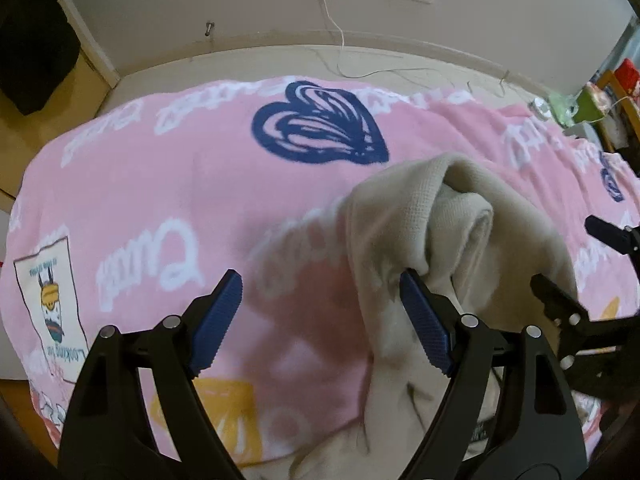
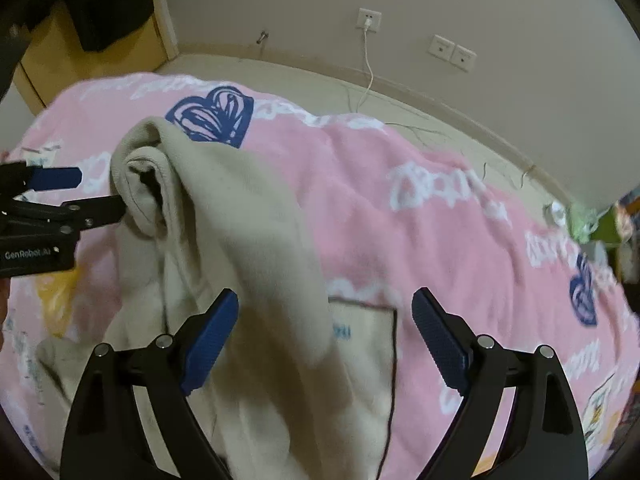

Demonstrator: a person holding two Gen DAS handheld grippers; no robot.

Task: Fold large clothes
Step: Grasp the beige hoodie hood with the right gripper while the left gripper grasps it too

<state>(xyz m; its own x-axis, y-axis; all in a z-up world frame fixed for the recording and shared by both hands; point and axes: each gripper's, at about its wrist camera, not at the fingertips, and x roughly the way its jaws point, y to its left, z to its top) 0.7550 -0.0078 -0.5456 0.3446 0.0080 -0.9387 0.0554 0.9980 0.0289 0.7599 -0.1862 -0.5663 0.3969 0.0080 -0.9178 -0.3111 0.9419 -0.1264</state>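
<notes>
Left wrist view: left gripper (image 1: 320, 312) spread wide above pink blanket (image 1: 160, 184), nothing between the blue pads (image 1: 218, 320). Beige garment (image 1: 460, 240) heaped on the blanket, just right of the navy heart print (image 1: 320, 124); folded edge draped against the outer side of the right finger, not clamped. Right gripper (image 1: 560, 256) visible beyond the garment's right edge.

Right wrist view: right gripper (image 2: 324, 336) likewise released, jaws wide, hovering over the garment (image 2: 240, 240), whose lower right edge lies between the pads without contact. Garment bunched below the heart print (image 2: 212, 116). Left gripper (image 2: 100, 192) at the garment's left edge, fingers apart.
</notes>
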